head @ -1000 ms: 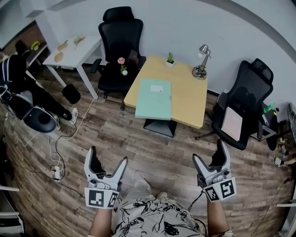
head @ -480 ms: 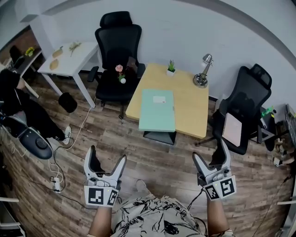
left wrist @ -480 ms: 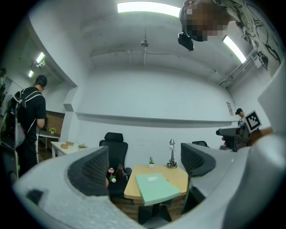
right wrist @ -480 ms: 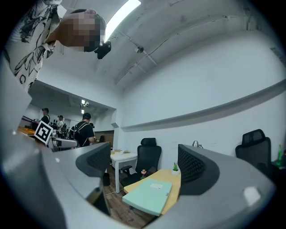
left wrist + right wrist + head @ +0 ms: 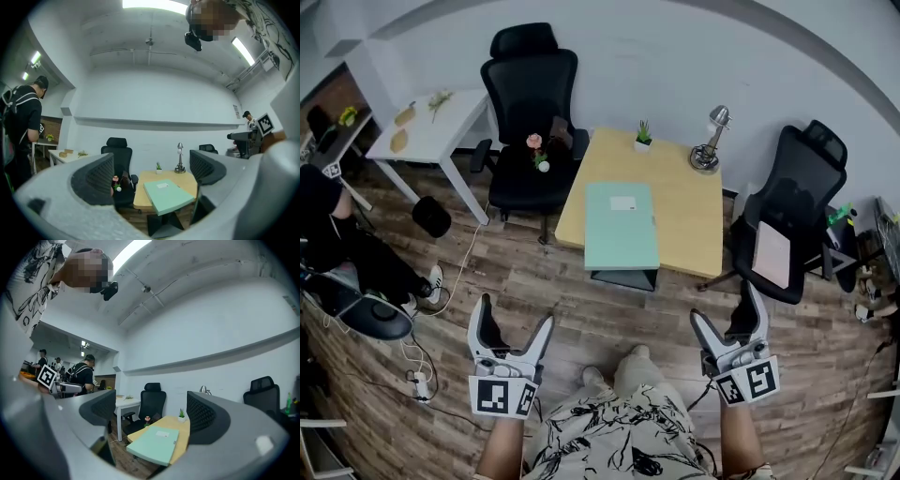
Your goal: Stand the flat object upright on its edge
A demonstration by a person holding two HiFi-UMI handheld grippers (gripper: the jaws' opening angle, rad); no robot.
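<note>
Both the left gripper (image 5: 516, 317) and right gripper (image 5: 724, 306) are held wide and empty, well short of the desk (image 5: 689, 225), where the folder (image 5: 621, 225) lies flat overhanging its near edge; the person has only stepped closer, so nothing's begun.

The label (image 5: 623, 202) on the green folder (image 5: 621, 230) is too small to read. Small things on the white desk (image 5: 457, 116) cannot be identified, and the person (image 5: 356, 258) at far left is cut off.
</note>
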